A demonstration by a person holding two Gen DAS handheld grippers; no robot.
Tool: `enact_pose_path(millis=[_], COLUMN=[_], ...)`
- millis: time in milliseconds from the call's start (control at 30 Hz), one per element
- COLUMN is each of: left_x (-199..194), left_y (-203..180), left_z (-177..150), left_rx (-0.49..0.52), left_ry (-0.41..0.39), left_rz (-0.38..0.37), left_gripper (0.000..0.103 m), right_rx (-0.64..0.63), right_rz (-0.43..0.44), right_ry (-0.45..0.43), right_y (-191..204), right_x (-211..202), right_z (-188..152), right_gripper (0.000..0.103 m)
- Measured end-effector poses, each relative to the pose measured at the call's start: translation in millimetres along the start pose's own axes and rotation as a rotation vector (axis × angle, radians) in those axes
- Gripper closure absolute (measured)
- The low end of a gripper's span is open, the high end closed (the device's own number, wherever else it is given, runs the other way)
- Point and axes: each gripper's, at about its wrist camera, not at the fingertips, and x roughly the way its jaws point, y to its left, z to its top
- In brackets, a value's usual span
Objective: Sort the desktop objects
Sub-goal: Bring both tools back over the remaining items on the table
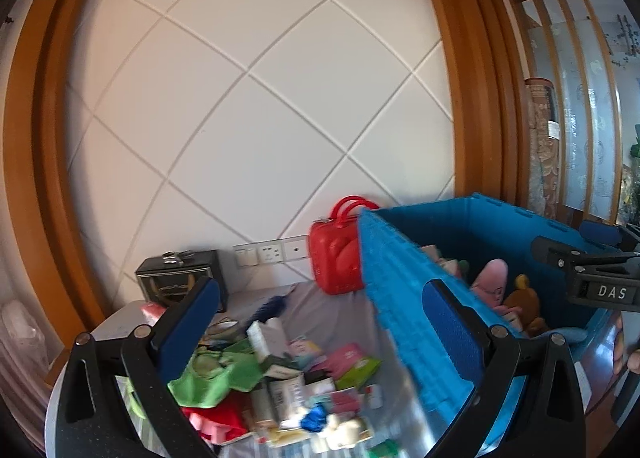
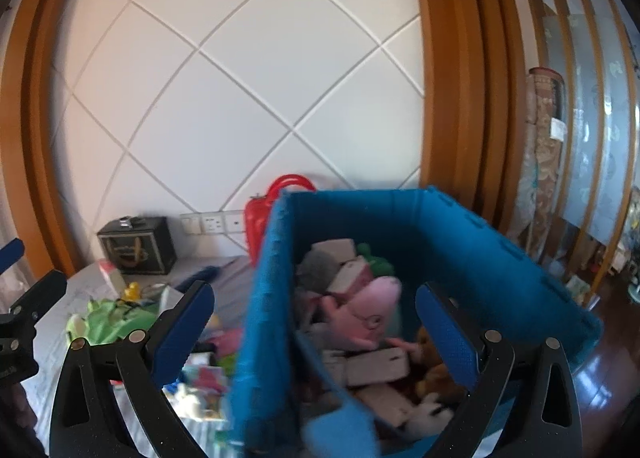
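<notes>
Both my hand-held grippers, left (image 1: 320, 314) and right (image 2: 314, 318), jaws apart, holding nothing. Blue bin (image 2: 460, 217) with pink plush (image 2: 372, 318) at 12 o'clock of right. Jumbled small items (image 1: 288, 378) on counter (image 1: 332, 310), 9 o'clock of bin.

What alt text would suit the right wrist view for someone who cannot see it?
The open right gripper hangs empty above a blue bin holding a pink plush toy and pale boxes. Left of the bin, small packets and green fabric clutter the table, with a red case by the wall.
</notes>
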Motion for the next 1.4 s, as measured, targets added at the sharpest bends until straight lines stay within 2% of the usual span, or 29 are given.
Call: enact_pose_path(millis=[633, 833, 933, 1100, 1200, 1400], left_x=[17, 23, 34, 46, 52, 90], left_y=[170, 222, 246, 263, 264, 254], left_z=[-33, -66, -93, -120, -131, -156], left_rx=[-0.027, -0.016, -0.042, -0.063, -0.025, -0.063], left_ry=[0.068, 0.104, 0.169, 0.247, 0.261, 0.326], left_rz=[0.043, 0.095, 0.12, 0.161, 0.175, 0.09], left_gripper=[0.0, 0.0, 0.0, 0.0, 0.0, 0.0], right_rx=[-0.013, -0.022, -0.057, -0.135, -0.189, -0.208], right_rz=[0.045, 0.111, 0.145, 0.194, 0.203, 0.247], right_ry=[0.079, 0.132, 0.18, 0.228, 0.234, 0.312], right_y=[157, 199, 216, 232, 230, 220], right_x=[49, 69, 83, 108, 119, 153], right_z=[-4, -29, -47, -68, -78, -102], right_gripper=[0.001, 0.001, 0.001, 0.001, 0.001, 0.001])
